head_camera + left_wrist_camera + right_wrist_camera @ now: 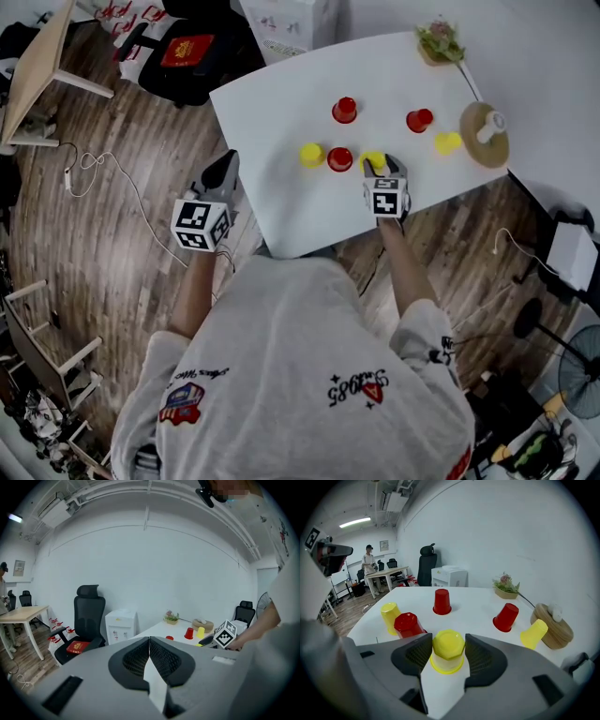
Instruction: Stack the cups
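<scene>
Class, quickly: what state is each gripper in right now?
Left gripper: closed, nothing between its jaws.
Right gripper: closed on the upside-down yellow plastic cup.

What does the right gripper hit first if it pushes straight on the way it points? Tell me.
The upside-down yellow cup: it already sits between the jaws of the right gripper, which look closed on it. Past it, probably only the white table.

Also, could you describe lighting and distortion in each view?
Head view: even light, sharp, white table edges slightly bowed. Left gripper view: heavy fisheye, dark round border. Right gripper view: same fisheye, gripped yellow cup sharp, no glare.
</scene>
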The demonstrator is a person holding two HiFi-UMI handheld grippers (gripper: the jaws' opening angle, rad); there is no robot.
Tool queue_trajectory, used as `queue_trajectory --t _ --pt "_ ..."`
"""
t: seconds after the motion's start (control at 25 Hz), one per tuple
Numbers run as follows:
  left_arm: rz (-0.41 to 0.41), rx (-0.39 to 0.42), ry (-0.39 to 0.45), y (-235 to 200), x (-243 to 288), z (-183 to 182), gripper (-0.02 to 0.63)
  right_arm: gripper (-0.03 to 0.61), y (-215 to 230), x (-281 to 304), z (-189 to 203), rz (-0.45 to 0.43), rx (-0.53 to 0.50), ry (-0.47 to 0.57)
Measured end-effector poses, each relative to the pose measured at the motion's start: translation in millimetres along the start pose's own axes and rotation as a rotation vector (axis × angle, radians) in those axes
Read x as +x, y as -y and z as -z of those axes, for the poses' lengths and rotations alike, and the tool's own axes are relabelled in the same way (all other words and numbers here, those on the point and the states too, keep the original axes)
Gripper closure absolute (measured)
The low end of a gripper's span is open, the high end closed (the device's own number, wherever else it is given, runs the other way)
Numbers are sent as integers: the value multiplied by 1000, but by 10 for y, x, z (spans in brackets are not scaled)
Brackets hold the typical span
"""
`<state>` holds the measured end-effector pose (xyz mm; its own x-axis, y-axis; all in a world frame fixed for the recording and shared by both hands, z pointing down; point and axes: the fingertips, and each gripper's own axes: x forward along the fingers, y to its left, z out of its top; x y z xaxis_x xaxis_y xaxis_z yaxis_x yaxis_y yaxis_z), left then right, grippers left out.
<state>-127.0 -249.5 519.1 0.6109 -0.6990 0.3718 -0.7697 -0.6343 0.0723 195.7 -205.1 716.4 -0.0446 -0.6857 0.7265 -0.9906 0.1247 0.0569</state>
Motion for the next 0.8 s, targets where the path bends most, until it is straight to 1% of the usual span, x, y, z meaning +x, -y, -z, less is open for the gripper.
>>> queue_trajectory --t 0.28,0.56,0.8 --pt "16 -21 8 -159 -31 9 607 356 -165 -30 58 0 6 -25" --pt "36 -16 18 -186 24 -58 607 355 -187 -24 37 -8 6 -44" --pt "55 -17 10 -168 99 -57 607 350 -213 -8 34 -38 21 -48"
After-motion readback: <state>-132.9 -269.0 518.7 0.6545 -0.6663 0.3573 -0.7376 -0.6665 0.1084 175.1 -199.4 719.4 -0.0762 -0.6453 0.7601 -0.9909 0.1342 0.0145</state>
